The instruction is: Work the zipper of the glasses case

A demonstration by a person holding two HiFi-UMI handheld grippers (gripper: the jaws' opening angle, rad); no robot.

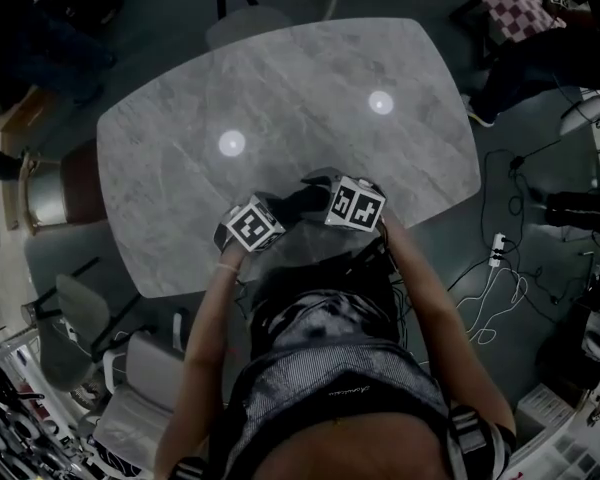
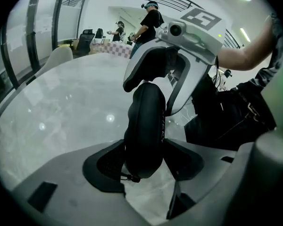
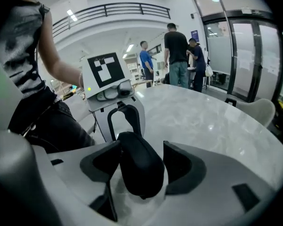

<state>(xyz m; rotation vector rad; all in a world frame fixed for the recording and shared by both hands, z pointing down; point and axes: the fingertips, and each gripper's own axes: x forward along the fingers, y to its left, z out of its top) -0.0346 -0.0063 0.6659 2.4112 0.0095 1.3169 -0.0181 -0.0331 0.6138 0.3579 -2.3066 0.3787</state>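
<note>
Two grippers meet end to end over the near edge of the desk (image 1: 280, 78), and the glasses case (image 2: 146, 121) runs between them like a bridge. From where I sit, the left gripper (image 2: 144, 149) has the closer end of the black case in its fingers (image 2: 104, 166). Both dark pads sit against the sides of the case with no gap that I can make out, so I read that as a grip. A small zipper pull (image 2: 129, 177) hangs off that end of the case, just beside the left-hand pad in that view.

The right gripper (image 3: 141, 161) has its fingers (image 3: 184, 166) spread wide. The case lies between them against one pad, and a light strip of desk shows between the case and the other pad, so nothing is clamped there. The left gripper view shows the same from the other side: the far end of the case goes in between the right gripper's white fingers.

In the head view the case is a dark shape between the left cube (image 1: 252, 225) and the right cube (image 1: 356, 206), just inside the desk's near rim. I cannot tell whether it rests on the marble or hangs just above it. Two bright light reflections (image 1: 232, 143) sit farther out on the desk, well apart from the case. Several people (image 3: 178, 60) stand beyond the desk's far side.
</note>
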